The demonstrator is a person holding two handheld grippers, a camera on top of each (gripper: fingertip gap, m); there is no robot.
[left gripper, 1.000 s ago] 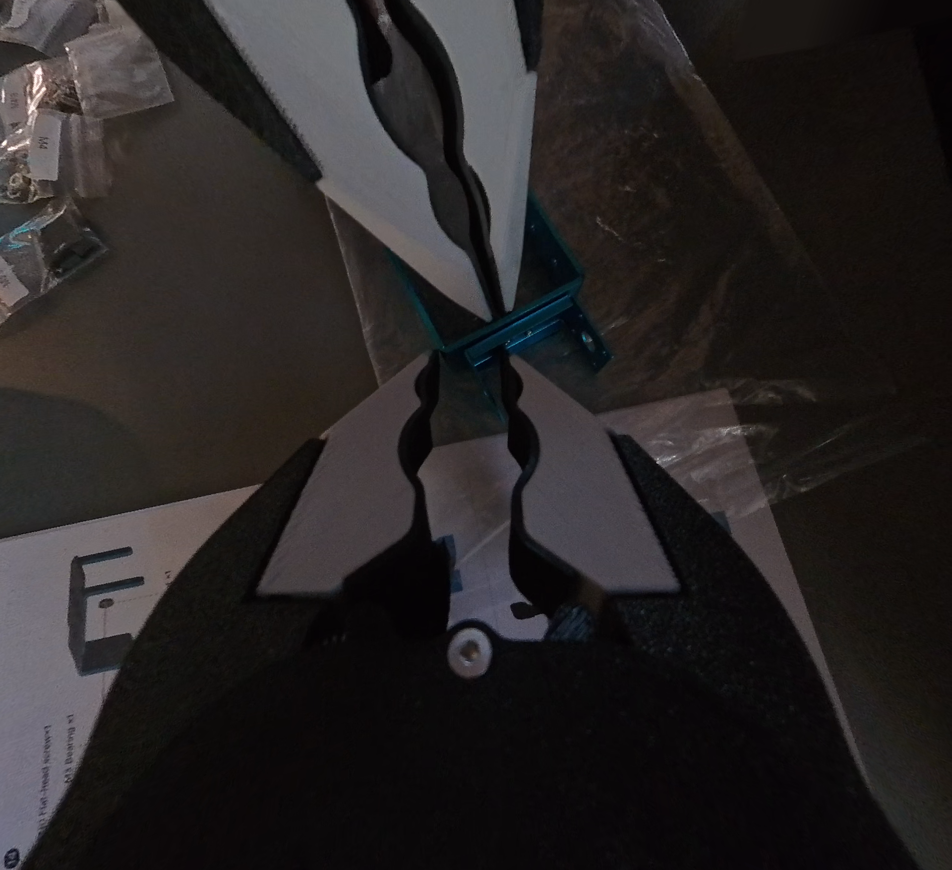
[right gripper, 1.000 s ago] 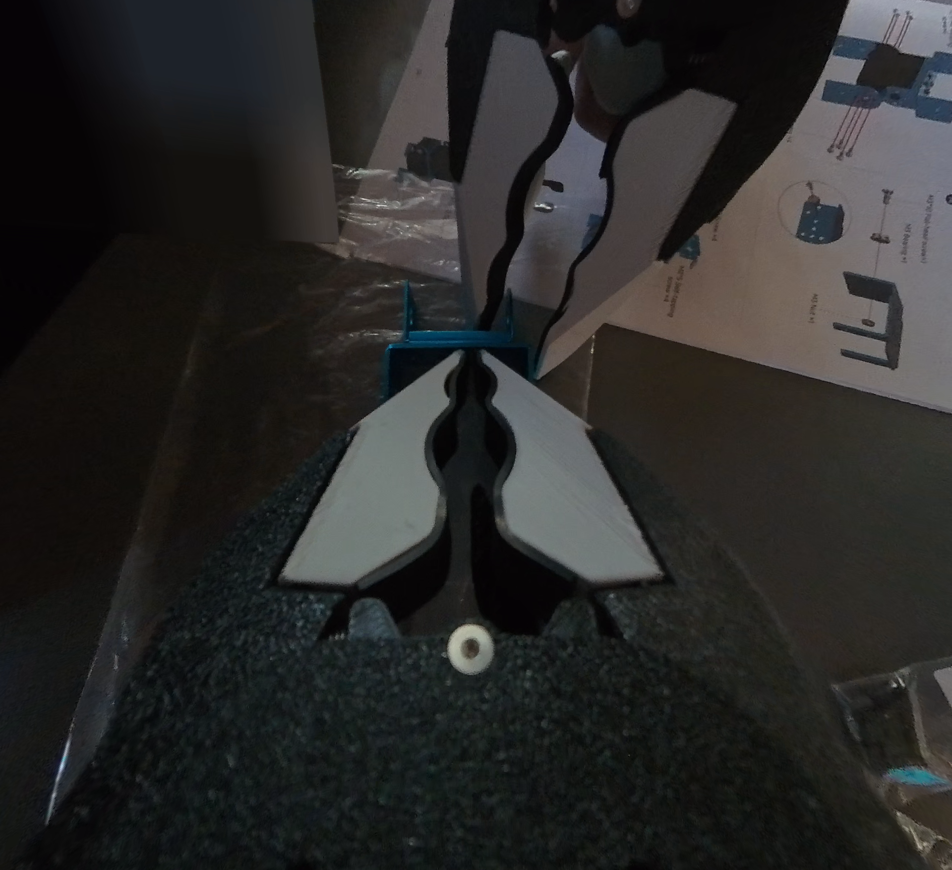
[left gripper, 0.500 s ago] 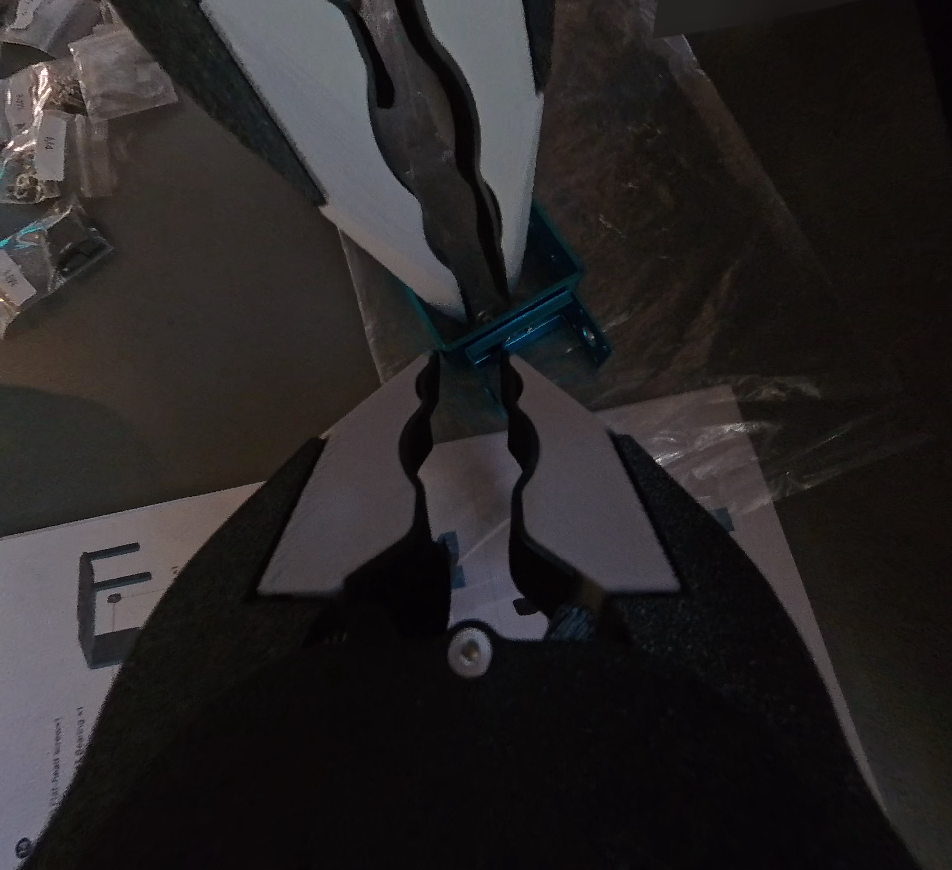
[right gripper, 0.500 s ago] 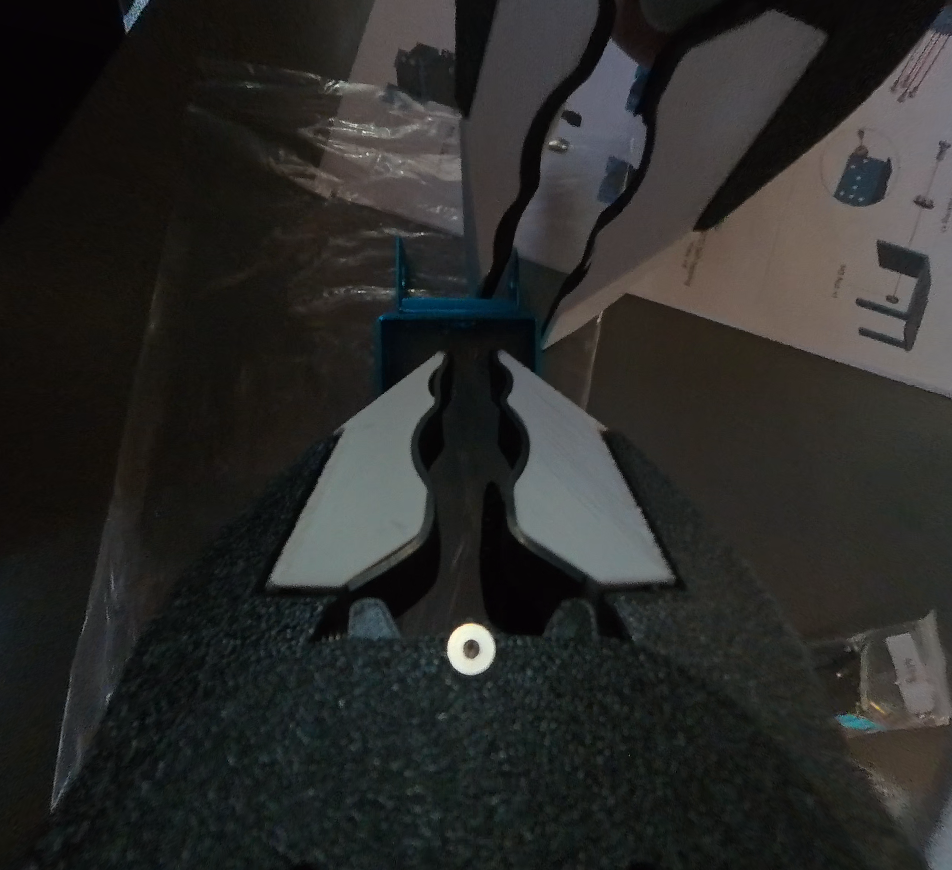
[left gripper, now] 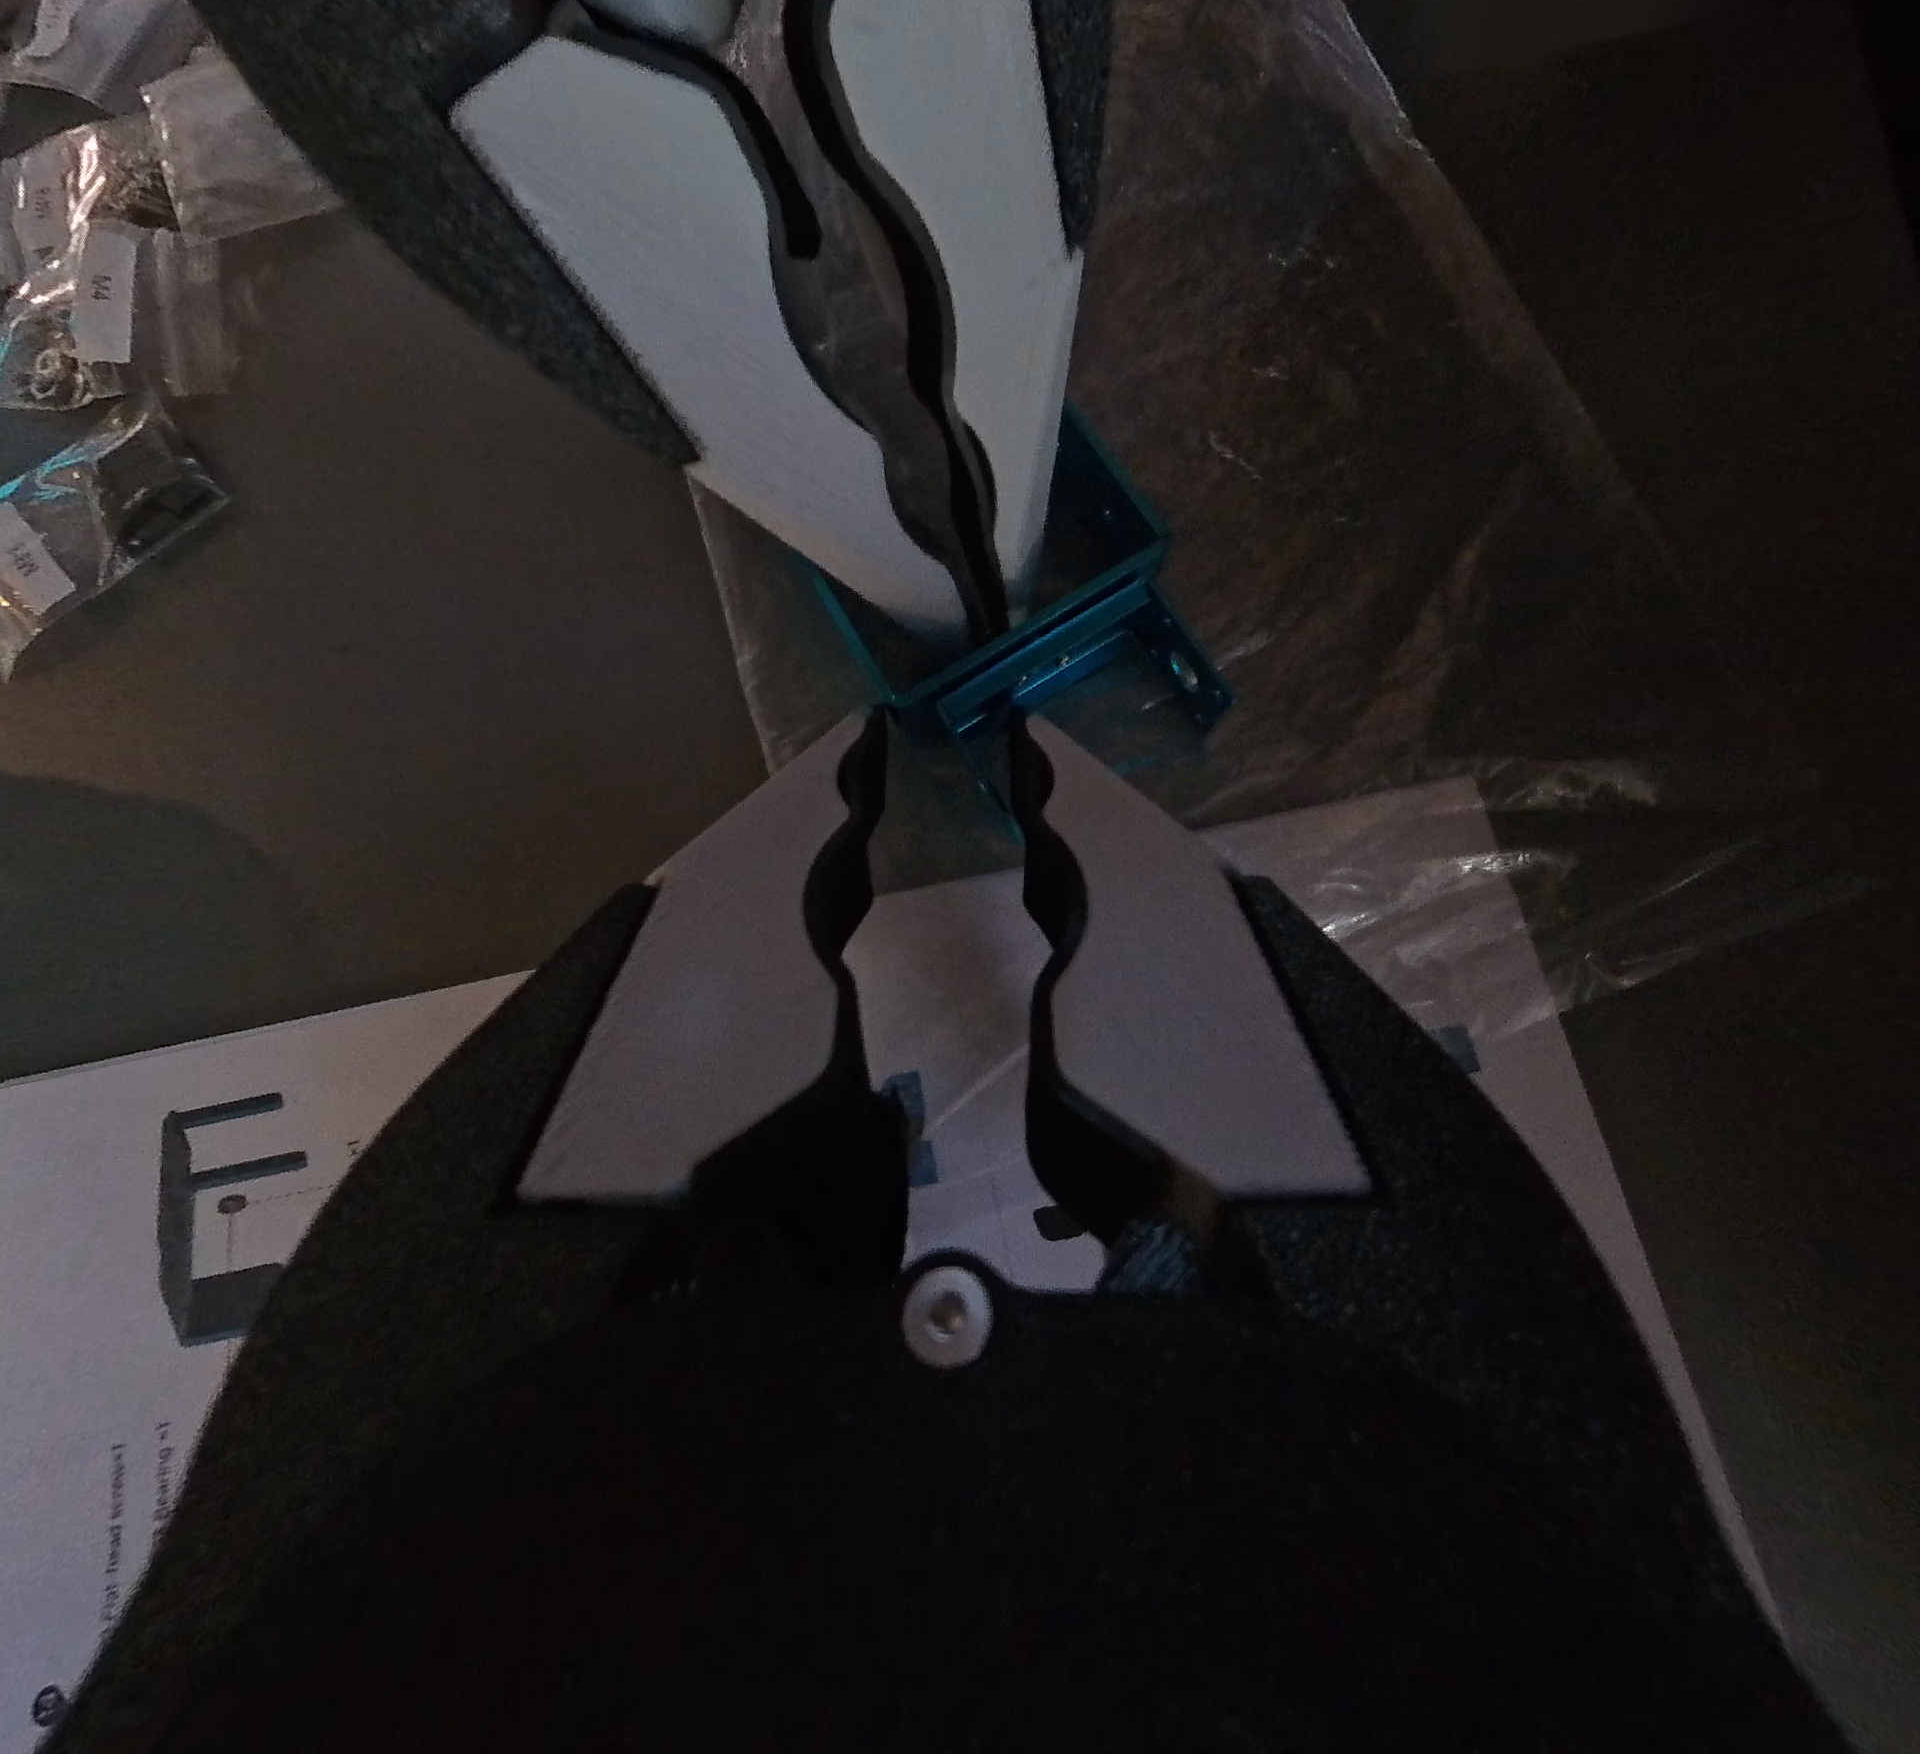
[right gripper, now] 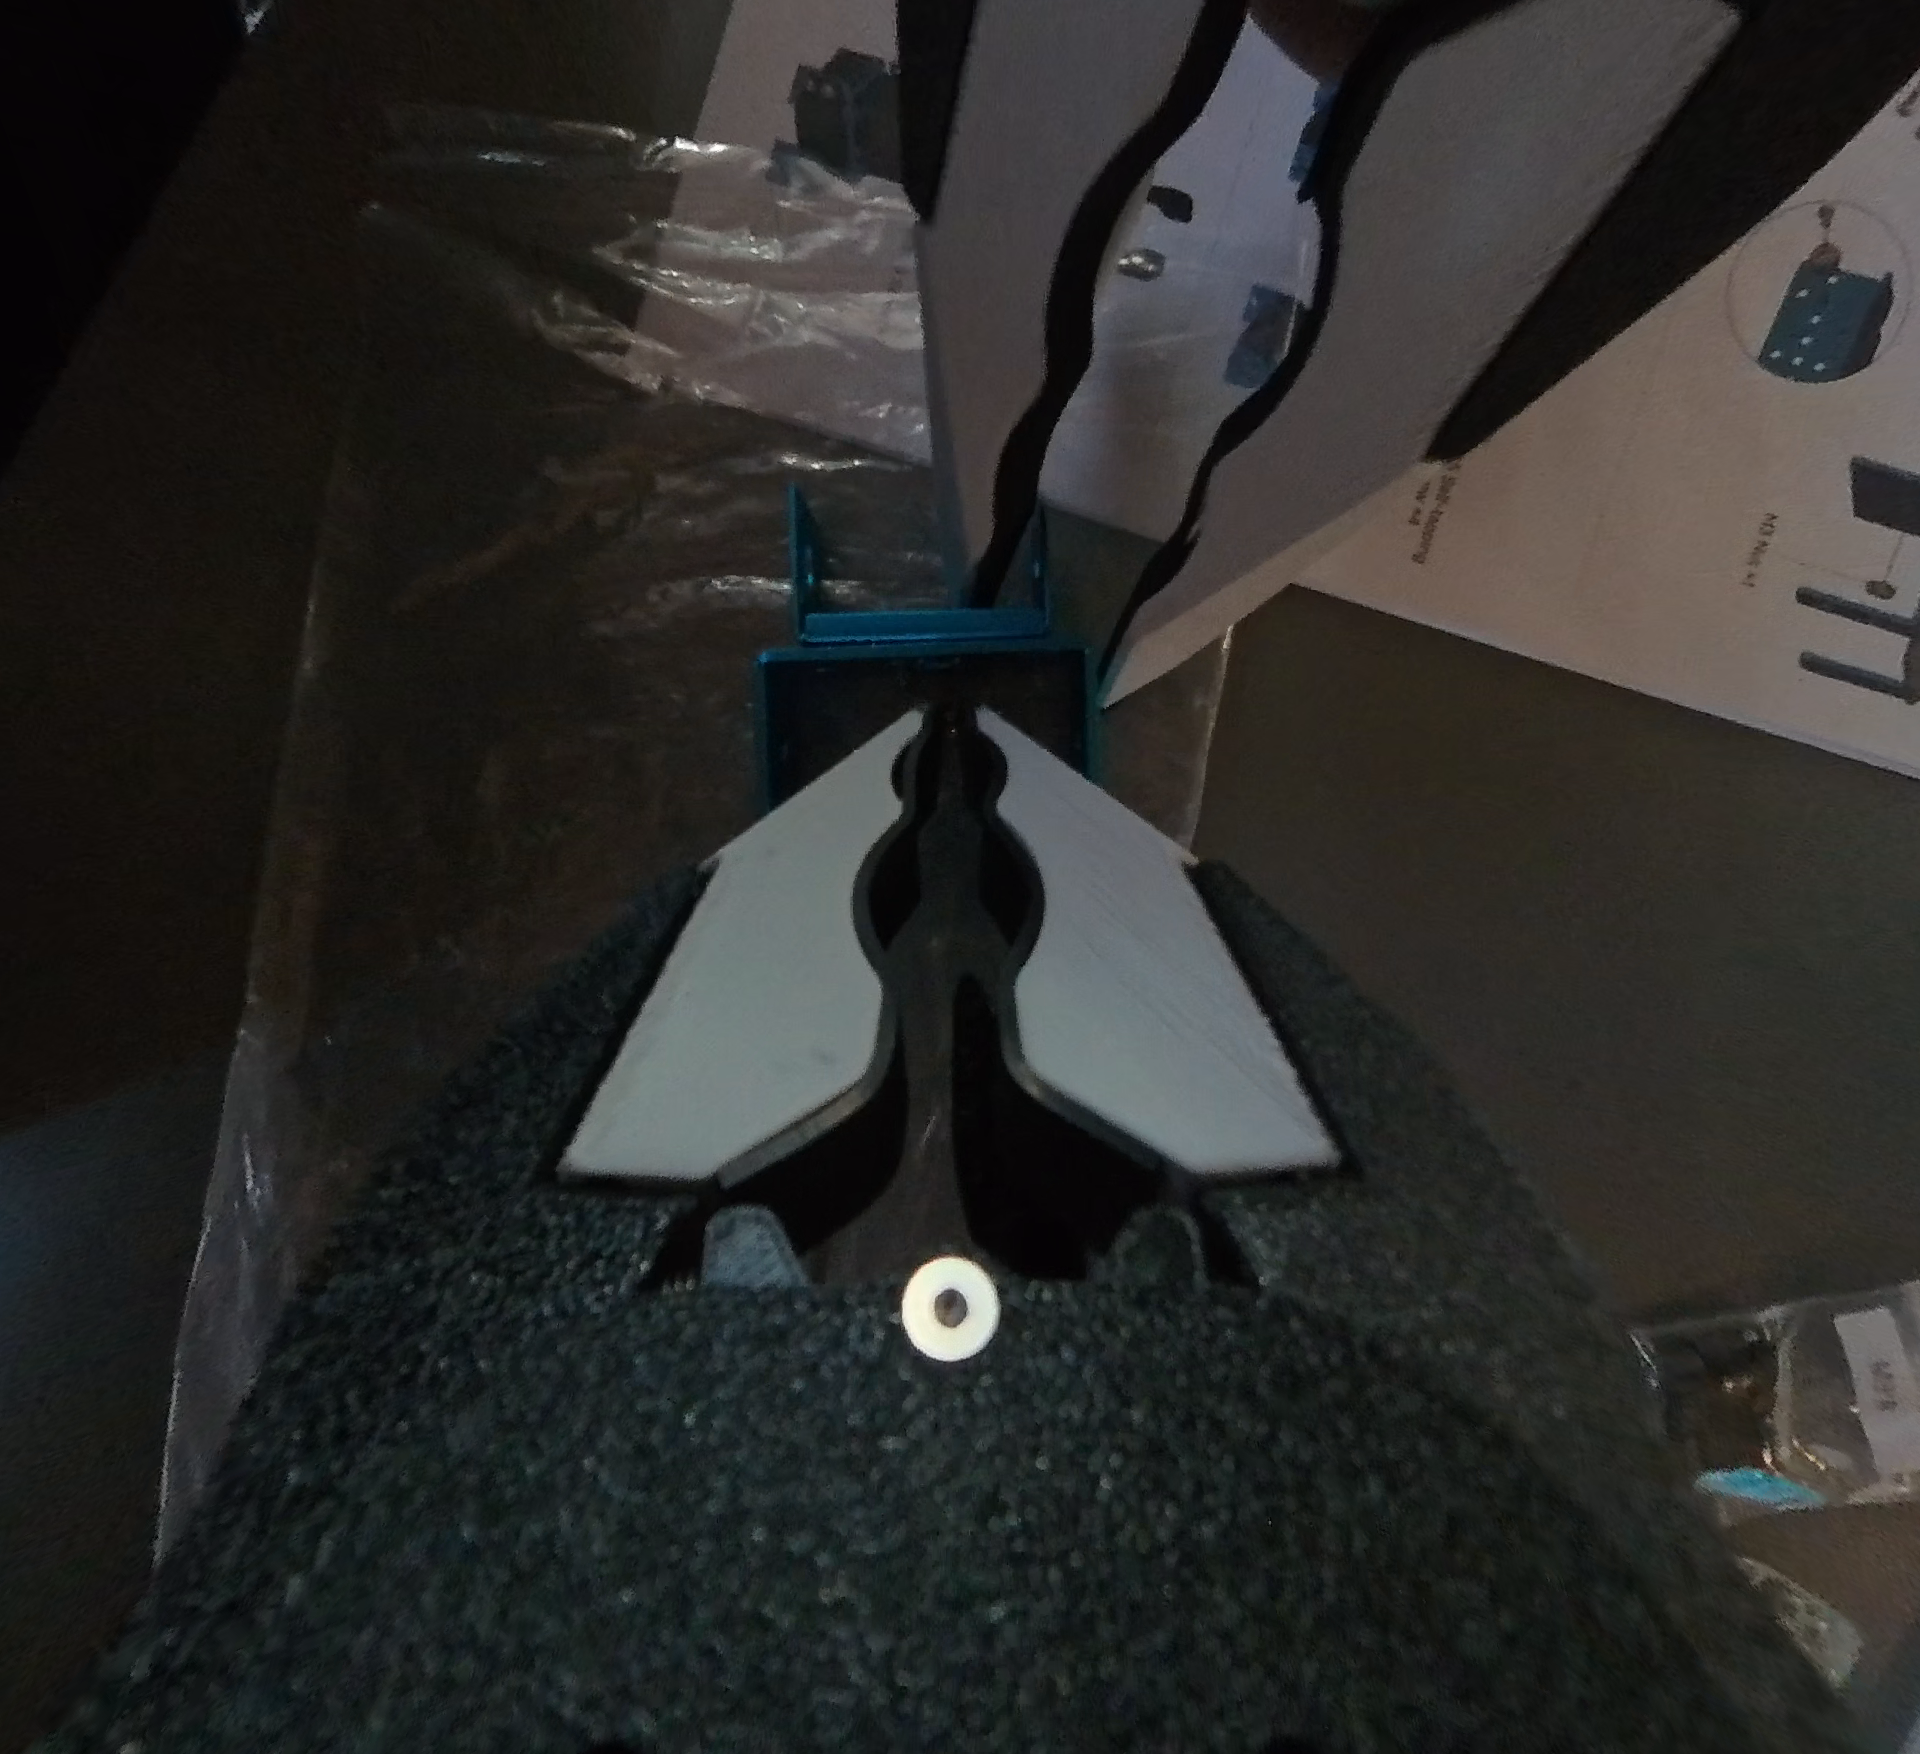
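Where grippers meet, angular blue metal brackets (left gripper: 1049,655).

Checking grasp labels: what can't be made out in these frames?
Right wrist view: whether the right tool pinches anything; its near-closed tips are dark and hide it.
Left wrist view: where the two blue brackets meet, covered by the right tool's fingers.
Left wrist view: contents of the small bags, blurred and cut by the left edge.
Left wrist view: most of the instruction sheet, under the left tool.
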